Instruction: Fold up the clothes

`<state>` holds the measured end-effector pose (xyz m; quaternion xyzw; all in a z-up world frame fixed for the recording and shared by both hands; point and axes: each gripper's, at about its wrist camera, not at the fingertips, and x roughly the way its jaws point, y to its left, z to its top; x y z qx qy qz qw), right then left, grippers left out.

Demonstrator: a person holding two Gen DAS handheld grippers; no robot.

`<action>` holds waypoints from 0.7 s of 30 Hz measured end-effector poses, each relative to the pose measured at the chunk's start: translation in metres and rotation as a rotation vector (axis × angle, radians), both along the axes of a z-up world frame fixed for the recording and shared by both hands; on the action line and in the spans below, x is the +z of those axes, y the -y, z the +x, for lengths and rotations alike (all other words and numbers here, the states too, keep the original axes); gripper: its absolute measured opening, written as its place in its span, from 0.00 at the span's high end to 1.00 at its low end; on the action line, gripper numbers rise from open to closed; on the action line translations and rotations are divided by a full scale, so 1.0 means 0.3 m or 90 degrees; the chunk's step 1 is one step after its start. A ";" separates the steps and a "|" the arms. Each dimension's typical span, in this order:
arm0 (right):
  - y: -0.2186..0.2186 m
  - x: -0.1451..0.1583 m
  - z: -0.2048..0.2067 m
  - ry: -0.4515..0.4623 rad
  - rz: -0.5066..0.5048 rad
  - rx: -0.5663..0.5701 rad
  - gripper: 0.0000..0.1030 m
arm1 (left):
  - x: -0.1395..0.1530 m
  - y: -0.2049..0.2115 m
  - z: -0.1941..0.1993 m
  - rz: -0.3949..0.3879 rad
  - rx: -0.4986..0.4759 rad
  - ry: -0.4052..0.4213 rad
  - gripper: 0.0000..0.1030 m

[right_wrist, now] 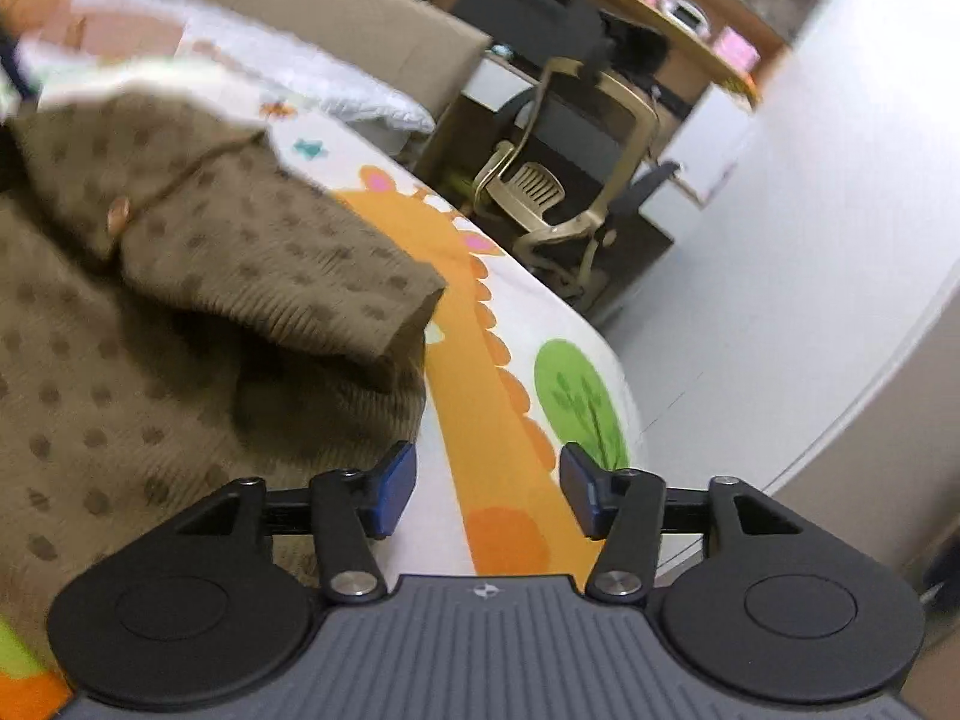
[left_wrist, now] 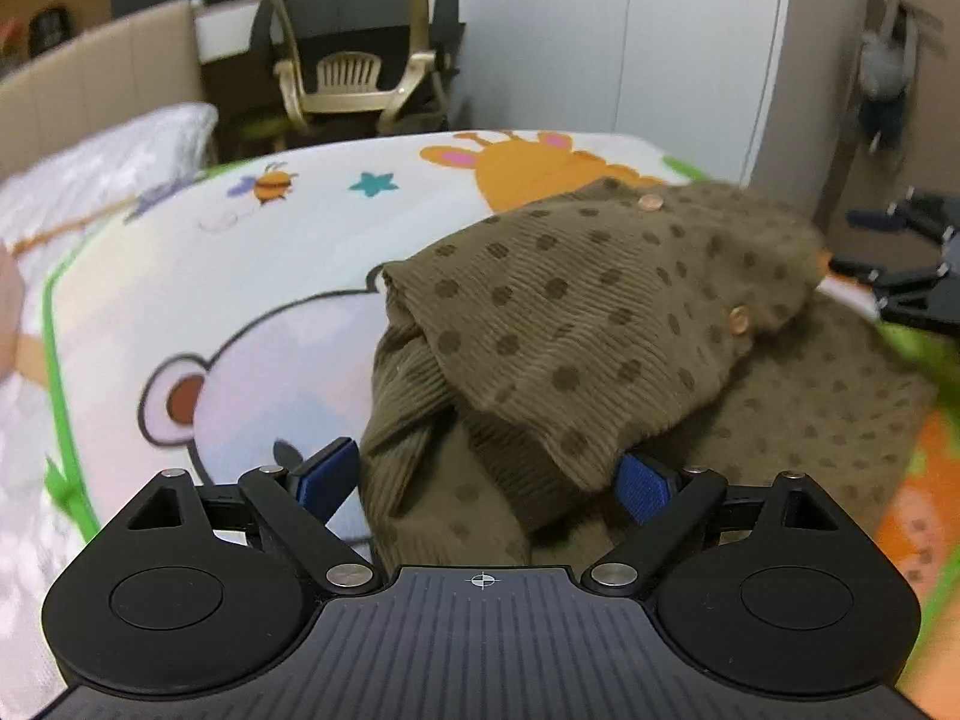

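The olive dotted garment [left_wrist: 600, 324] is only half folded on the cartoon blanket [left_wrist: 270, 252]: 1 flap over, still lumpy. Left gripper [left_wrist: 486, 474] fingers are spread around the fabric, not pinching; right gripper [right_wrist: 486, 492] is half open, empty.

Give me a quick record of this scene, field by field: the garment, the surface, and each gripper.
garment: olive dotted cardigan, partly folded, buttons showing
surface: cartoon animal blanket
left gripper: jaws apart, cardigan fabric lying between them
right gripper: jaws apart over the blanket, nothing between them, cardigan beside it
background: beige office chair
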<state>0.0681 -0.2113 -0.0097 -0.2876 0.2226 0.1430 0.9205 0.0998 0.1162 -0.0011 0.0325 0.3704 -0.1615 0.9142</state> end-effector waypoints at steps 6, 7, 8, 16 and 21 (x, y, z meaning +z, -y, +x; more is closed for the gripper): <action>0.016 0.147 0.028 -0.032 0.219 0.060 0.42 | 0.113 -0.064 0.027 -0.171 -0.006 0.038 0.09; -0.006 0.163 0.043 -0.037 0.246 0.077 0.42 | 0.131 -0.057 0.047 -0.198 -0.009 0.050 0.09; -0.039 0.163 0.059 -0.044 0.260 0.094 0.42 | 0.146 -0.049 0.068 -0.224 -0.013 0.062 0.09; -0.251 -0.015 0.199 -0.126 0.220 0.098 0.37 | -0.015 0.085 0.261 -0.094 0.003 0.015 0.07; -0.237 -0.059 0.108 -0.110 0.147 0.112 0.34 | -0.045 0.084 0.261 -0.054 -0.006 0.013 0.07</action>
